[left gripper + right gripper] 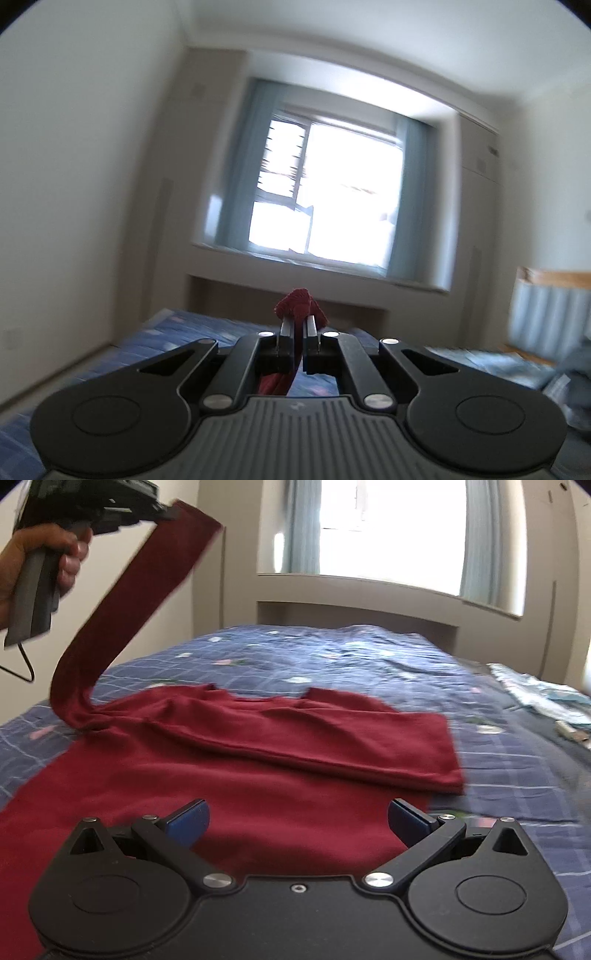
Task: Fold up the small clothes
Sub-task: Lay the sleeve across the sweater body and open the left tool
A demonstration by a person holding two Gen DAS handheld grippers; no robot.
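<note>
A dark red long-sleeved shirt (236,760) lies spread on the bed, its right side folded over the body. Its left sleeve (122,605) is lifted high off the bed toward the upper left. My left gripper (298,320) is shut on the sleeve's end (295,301), which sticks out past the fingertips; in the right wrist view this gripper (168,513) appears top left, held by a hand (40,554). Low over the shirt's near part, my right gripper (297,814) is open, its blue pads (188,819) wide apart with nothing between them.
A blue checked bedspread (332,657) covers the bed. Light patterned cloth (535,698) lies at the bed's right edge. A bright window with grey-blue curtains (332,192) is behind the bed, a white wall on the left, and a wooden-framed piece (550,291) on the right.
</note>
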